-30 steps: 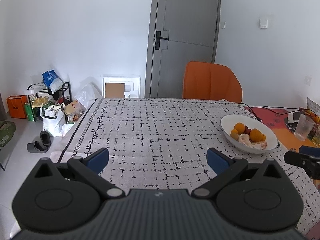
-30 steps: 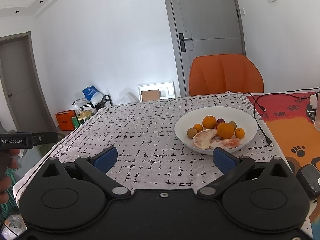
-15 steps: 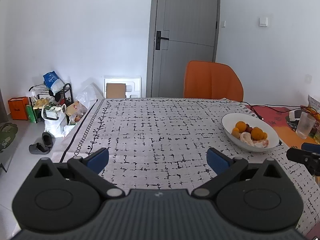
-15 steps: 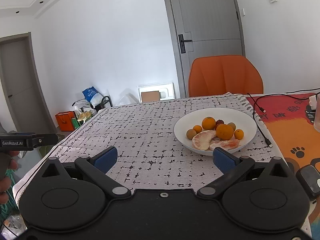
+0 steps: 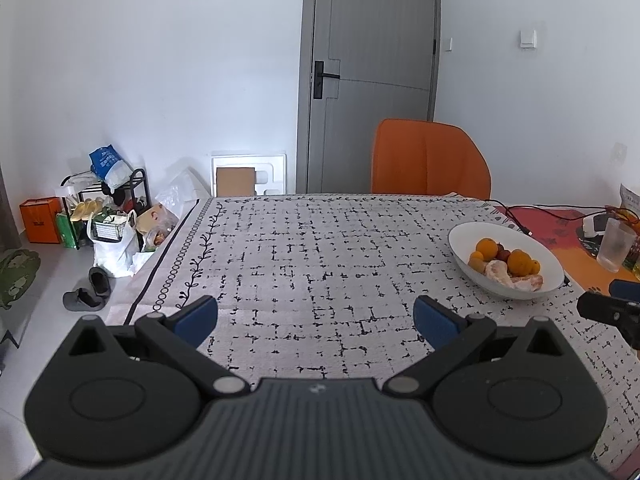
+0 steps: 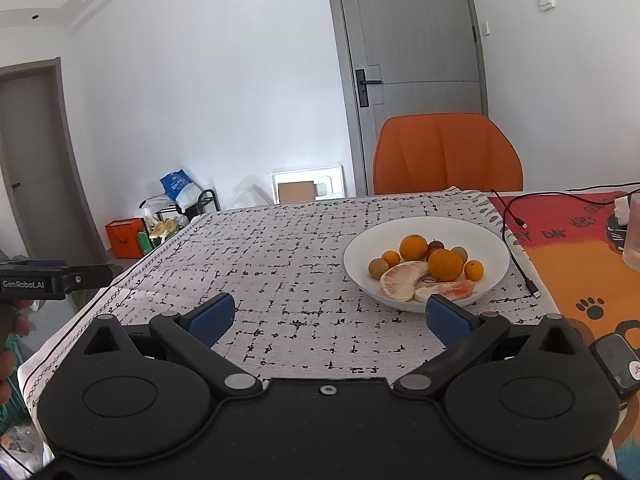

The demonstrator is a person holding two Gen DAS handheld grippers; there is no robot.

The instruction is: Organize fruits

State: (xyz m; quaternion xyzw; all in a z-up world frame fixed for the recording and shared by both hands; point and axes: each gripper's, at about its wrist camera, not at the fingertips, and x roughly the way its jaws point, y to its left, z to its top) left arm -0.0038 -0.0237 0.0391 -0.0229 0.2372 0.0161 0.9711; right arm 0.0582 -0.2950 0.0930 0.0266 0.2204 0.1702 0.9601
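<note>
Table covered by a white cloth with black dash pattern; orange-red mat covers its right part. Orange chair at the far edge, grey door behind it.

Left gripper hovers over the near-left part of the cloth, jaws spread wide, nothing between them. Right gripper also wide open and empty, low over the cloth near the front edge.

White bowl sits on the cloth near the mat edge. From the right wrist view it is just ahead and right of centre, its near rim right behind the gripper's right fingertip. From the left wrist view the bowl is well off to the right, ahead of the gripper.

In the bowl: two large oranges, two peeled pomelo segments at the front, three small oranges, two brownish round fruits, a dark red fruit at the back. All fruit in the bowl, none on the cloth.

Black cable runs along the mat right of the bowl. Plastic cup further right.
</note>
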